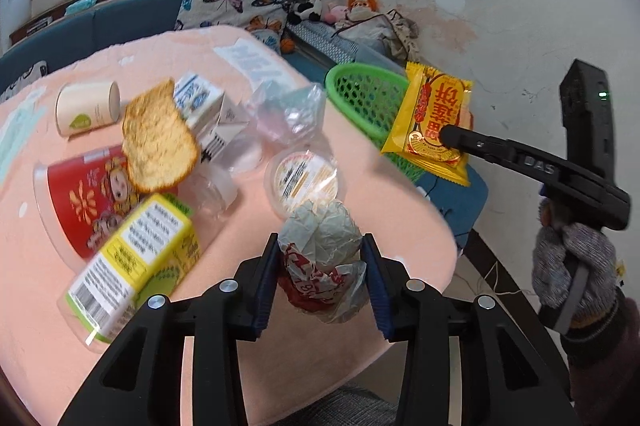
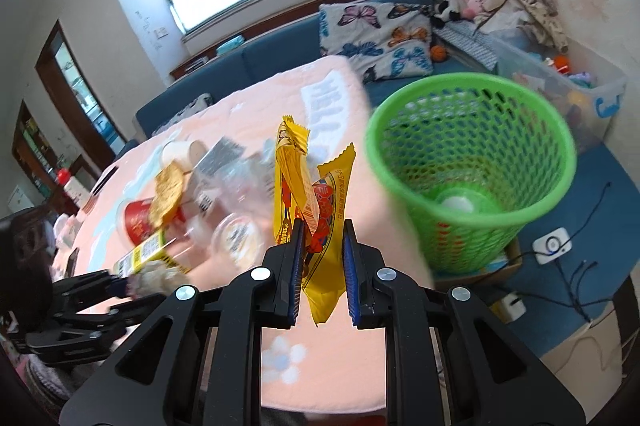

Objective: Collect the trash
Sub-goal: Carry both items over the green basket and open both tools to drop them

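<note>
My left gripper (image 1: 322,250) is shut on a crumpled white and red paper wrapper (image 1: 320,246), held above the pink table's near edge. My right gripper (image 2: 322,238) is shut on a yellow snack packet (image 2: 316,210), held upright just left of the green mesh basket (image 2: 472,162). In the left wrist view the packet (image 1: 432,122) hangs in front of the basket (image 1: 364,98), pinched by the right gripper (image 1: 450,136). A white object lies at the basket's bottom (image 2: 458,204).
On the pink table (image 1: 360,186) lie a paper cup (image 1: 86,108), a bread slice (image 1: 156,140), a red bowl (image 1: 88,202), a yellow-green carton (image 1: 132,262), a white carton (image 1: 208,110), clear plastic wrap (image 1: 288,110) and a lidded tub (image 1: 304,178). A blue sofa with cushions stands behind.
</note>
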A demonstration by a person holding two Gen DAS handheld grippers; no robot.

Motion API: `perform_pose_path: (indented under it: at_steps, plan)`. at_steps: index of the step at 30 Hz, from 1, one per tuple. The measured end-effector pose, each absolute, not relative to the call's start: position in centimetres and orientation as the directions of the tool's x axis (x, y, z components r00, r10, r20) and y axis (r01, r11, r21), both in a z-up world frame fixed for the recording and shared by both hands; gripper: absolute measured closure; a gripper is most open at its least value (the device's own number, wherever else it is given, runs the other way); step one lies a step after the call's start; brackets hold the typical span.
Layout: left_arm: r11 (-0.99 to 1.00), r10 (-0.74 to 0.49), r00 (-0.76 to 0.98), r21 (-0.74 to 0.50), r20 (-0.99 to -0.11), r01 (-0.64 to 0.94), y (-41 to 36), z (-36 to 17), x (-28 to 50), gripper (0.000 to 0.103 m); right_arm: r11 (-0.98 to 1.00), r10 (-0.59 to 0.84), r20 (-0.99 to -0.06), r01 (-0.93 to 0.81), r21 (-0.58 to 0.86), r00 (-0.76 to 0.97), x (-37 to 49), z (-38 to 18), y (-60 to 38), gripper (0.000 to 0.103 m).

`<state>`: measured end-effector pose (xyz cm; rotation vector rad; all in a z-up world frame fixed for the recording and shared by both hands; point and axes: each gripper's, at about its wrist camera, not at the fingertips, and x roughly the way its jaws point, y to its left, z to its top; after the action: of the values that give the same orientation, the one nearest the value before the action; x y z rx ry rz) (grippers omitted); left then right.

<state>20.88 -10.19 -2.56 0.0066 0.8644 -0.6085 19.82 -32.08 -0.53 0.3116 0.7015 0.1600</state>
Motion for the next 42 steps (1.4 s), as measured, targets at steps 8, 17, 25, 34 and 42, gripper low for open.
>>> perform_pose_path:
  at_steps: [8, 17, 25, 34, 42]
  plan:
    - [0.818, -0.516, 0.506, -0.221, -0.691, 0.531, -11.8, -0.1, 22.6, 0.064, 0.953, 0.125, -0.626, 0.082, 0.292, 0.770, 22.2, -0.6, -36.8, 0.084]
    - [0.797, -0.524, 0.510, -0.181, -0.683, 0.576, -16.3, 2.1, 26.7, 0.064, 0.941, 0.062, -0.671, 0.181, 0.286, 0.739, 25.9, -2.8, -41.9, 0.081]
    - [0.773, -0.543, 0.494, -0.174, -0.679, 0.610, -20.9, 3.5, 30.4, 0.063, 0.924, 0.066, -0.693, 0.218, 0.314, 0.718, 27.8, -4.5, -43.9, 0.059]
    - [0.752, -0.533, 0.469, -0.139, -0.704, 0.645, -27.2, 3.0, 33.5, 0.062, 0.926, 0.066, -0.692, 0.214, 0.310, 0.719, 26.8, -4.8, -44.8, 0.044]
    - [0.752, -0.513, 0.411, -0.163, -0.754, 0.639, -31.0, 0.7, 35.9, 0.059, 0.925, 0.079, -0.676, 0.198, 0.323, 0.732, 24.2, -4.5, -44.9, 0.034]
